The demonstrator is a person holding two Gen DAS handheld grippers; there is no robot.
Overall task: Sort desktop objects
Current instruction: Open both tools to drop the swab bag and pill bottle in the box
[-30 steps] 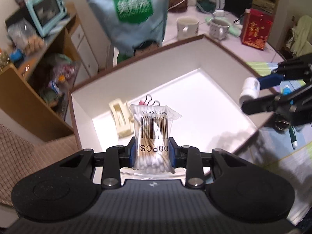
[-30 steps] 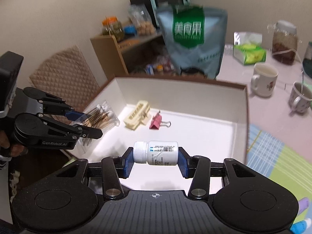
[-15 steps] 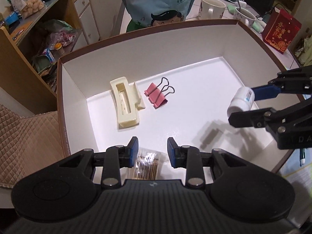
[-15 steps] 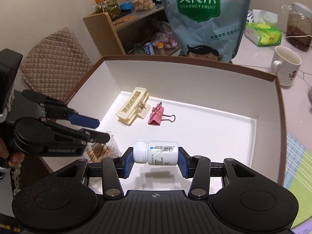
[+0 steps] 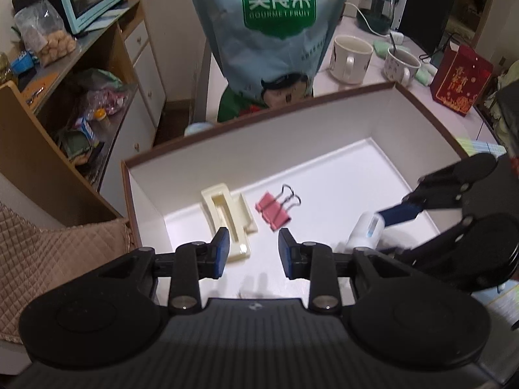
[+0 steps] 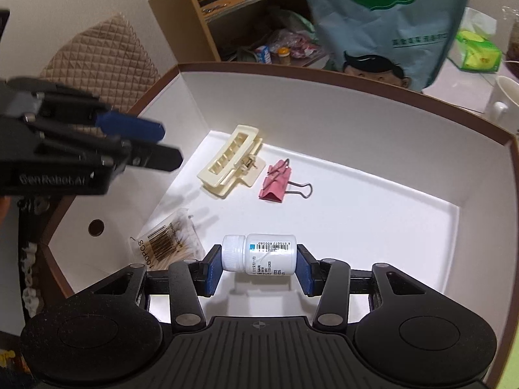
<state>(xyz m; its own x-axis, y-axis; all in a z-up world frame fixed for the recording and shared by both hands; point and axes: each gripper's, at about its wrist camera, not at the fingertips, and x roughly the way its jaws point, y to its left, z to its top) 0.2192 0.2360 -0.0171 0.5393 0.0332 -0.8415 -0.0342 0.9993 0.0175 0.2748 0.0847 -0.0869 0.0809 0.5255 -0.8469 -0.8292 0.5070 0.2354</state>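
Our left gripper hangs over the box's near edge, jaws apart and empty. On the box floor, a cream hair clip lies beside a pink binder clip. Toward the box's right edge, our right gripper clamps a white bottle.

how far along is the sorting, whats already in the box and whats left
Done: the cream hair clip, pink binder clip and cotton swab packet lie inside the box. In hand: the right gripper holds the white pill bottle over the box floor. The left gripper is open and empty. Left: releasing the bottle.
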